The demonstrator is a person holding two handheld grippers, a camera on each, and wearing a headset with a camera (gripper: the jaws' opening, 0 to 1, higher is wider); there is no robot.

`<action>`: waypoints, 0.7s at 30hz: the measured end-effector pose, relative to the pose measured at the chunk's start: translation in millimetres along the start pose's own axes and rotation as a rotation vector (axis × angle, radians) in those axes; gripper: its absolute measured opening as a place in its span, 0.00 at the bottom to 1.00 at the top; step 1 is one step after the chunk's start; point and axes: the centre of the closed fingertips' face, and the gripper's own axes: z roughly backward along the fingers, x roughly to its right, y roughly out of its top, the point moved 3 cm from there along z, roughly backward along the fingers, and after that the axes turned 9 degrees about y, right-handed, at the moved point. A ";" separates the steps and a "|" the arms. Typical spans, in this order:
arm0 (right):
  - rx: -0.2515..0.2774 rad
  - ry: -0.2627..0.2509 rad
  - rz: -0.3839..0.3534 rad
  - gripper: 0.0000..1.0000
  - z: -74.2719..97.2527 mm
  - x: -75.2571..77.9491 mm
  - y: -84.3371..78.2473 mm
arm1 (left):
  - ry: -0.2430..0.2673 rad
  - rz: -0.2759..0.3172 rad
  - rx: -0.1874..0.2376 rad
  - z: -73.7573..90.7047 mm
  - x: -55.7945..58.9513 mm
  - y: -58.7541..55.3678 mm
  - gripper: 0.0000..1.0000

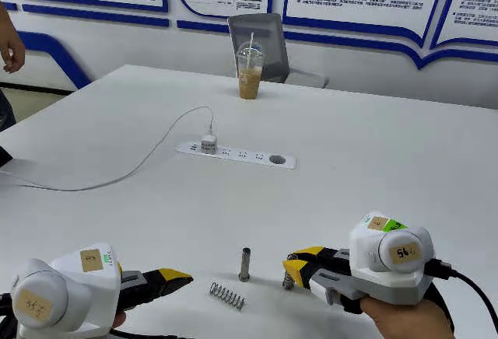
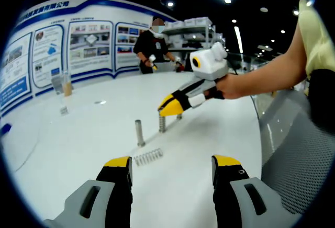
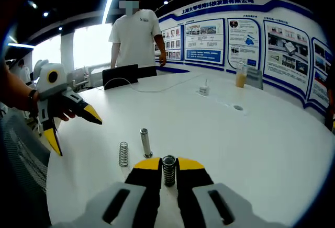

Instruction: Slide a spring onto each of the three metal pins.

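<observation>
Right gripper view: R claw (image 3: pixel 168 162) is pressed together on a spring (image 3: pixel 168 171), held upright w/ its open end up, just beside the bare pin (image 3: pixel 145 142), which stands upright on the tabletop (image 3: pixel 251 149). Whether a pin sits inside the pinched spring I can't tell; it's too small to read. A loose spring (image 3: pixel 123 155) lies on the tabletop near the pin, toward the L claw (image 2: pixel 171 162). That claw is spread, holds nothing, and points at the loose spring w/ the pin just beyond.

Judgement: the step in hand looks like seating the pinched spring on the pin. To do it well:

- Keep the spring's axis in line w/ the pin.
- Bring its lower end over the pin top before lowering.
- Don't squeeze harder (a coil this thin prob. deforms or pops out sideways).
- Lower straight — if a coil catches on the pin's rim, a small wiggle beats force.
- Let go only once the spring stands round the pin.

The L claw could then take the loose spring — grip mid-length across the coils, since it'll likely roll.
</observation>
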 end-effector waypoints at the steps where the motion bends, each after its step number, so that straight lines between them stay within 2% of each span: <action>1: -0.002 0.000 -0.002 0.12 -0.3 0.5 -0.8 | 0.000 0.000 0.000 0.0 -0.2 -0.2 0.63; 21: -0.046 0.001 -0.005 0.14 -2.2 -0.6 -9.8 | 0.005 0.004 0.005 0.3 -1.2 -0.8 0.63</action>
